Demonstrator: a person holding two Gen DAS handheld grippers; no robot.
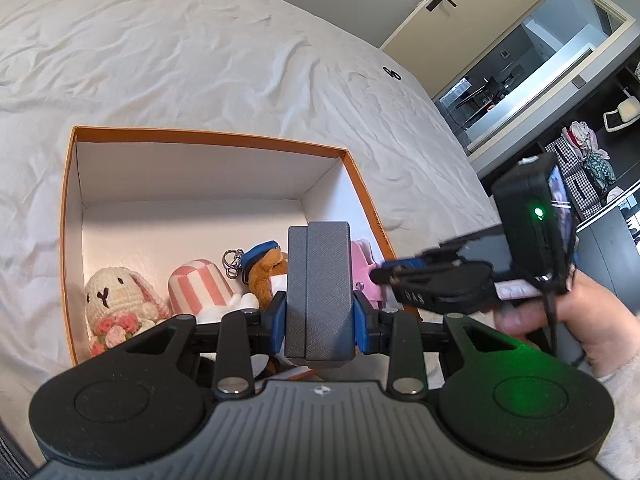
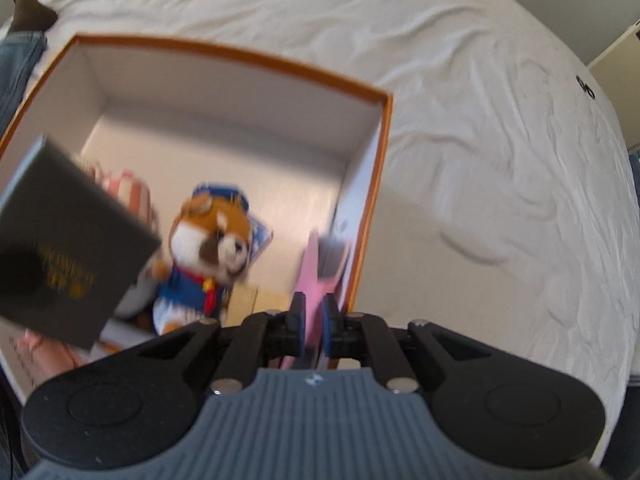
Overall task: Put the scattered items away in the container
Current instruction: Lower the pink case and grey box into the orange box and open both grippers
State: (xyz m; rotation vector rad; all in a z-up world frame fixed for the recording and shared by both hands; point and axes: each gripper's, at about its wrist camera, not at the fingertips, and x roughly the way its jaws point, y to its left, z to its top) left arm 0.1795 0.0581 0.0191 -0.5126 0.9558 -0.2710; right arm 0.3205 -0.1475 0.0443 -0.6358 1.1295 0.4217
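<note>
On the bed (image 1: 200, 48), w/ a wrinkled white sheet, sits an orange box (image 1: 208, 136) w/ white inside walls, lid off.

Left gripper (image 1: 319, 292) is clamped on a grey box (image 1: 320, 272), held upright above the orange box's near edge; both pads press its sides. In the right wrist view the same grey box (image 2: 68, 240) shows dark w/ gold lettering, blurred, at the left over the orange box (image 2: 224, 56).

Right gripper (image 2: 314, 320) has its jaws squeezed onto a thin pink item (image 2: 310, 276); it stands between the blue pads, by the box's right inner wall. What the pink item is can't be told, too blurred. From the left wrist view, the right gripper body reaches in from the right, tips hidden behind the grey box, and a bit of the pink item (image 1: 362, 254) peeks out there. Person's hand (image 1: 568, 320) grips its handle, pale sleeve at the wrist.

Inside the box:
- crochet bunny (image 1: 116, 292) w/ pink flowers, near-left corner
- pink-striped toy (image 1: 200, 284) next to it
- brown plush (image 2: 208, 240) in blue outfit and cap, about mid-box; metal keyring (image 1: 234, 260) just beside it

Far right on the sheet lies a small black thing (image 1: 392, 73), well apart from the box. Door and dark shelves stand past the bed.
</note>
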